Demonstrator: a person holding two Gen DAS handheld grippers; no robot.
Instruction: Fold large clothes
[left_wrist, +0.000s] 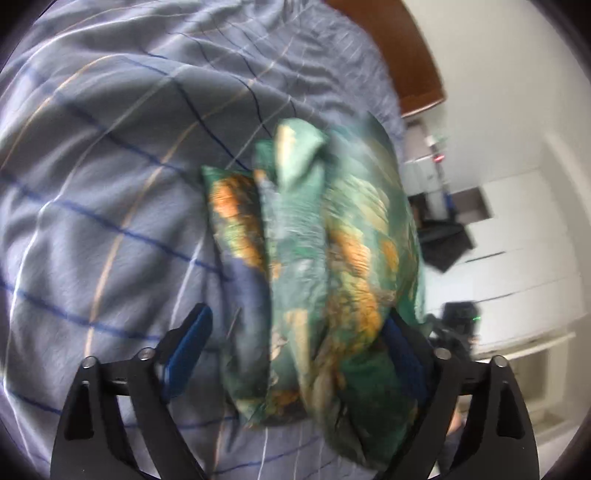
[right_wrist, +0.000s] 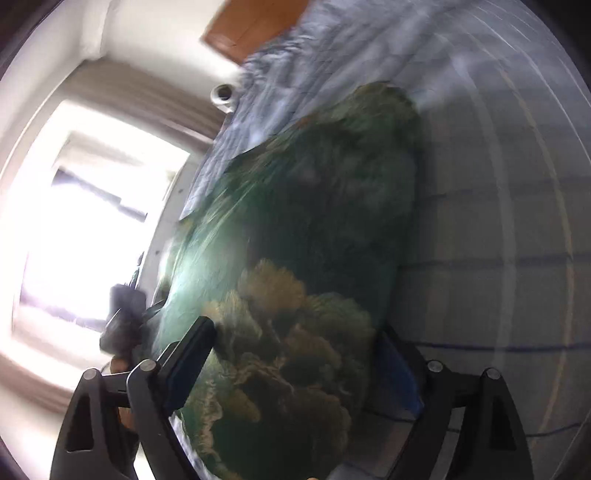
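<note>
Two grippers flank one bundled garment (left_wrist: 317, 266), a green fabric with orange print, above a bed whose blue-grey checked sheet (left_wrist: 110, 184) lies rumpled. The left gripper (left_wrist: 299, 347) has its jaws spread wide, the cloth bunched between them and against the right-hand pad. The right gripper (right_wrist: 295, 354) also stands wide around the blurred garment (right_wrist: 295, 258); whether its pads press I cannot tell.

A bright window (right_wrist: 88, 221) with curtains faces white walls and a wooden headboard (left_wrist: 399, 48).
</note>
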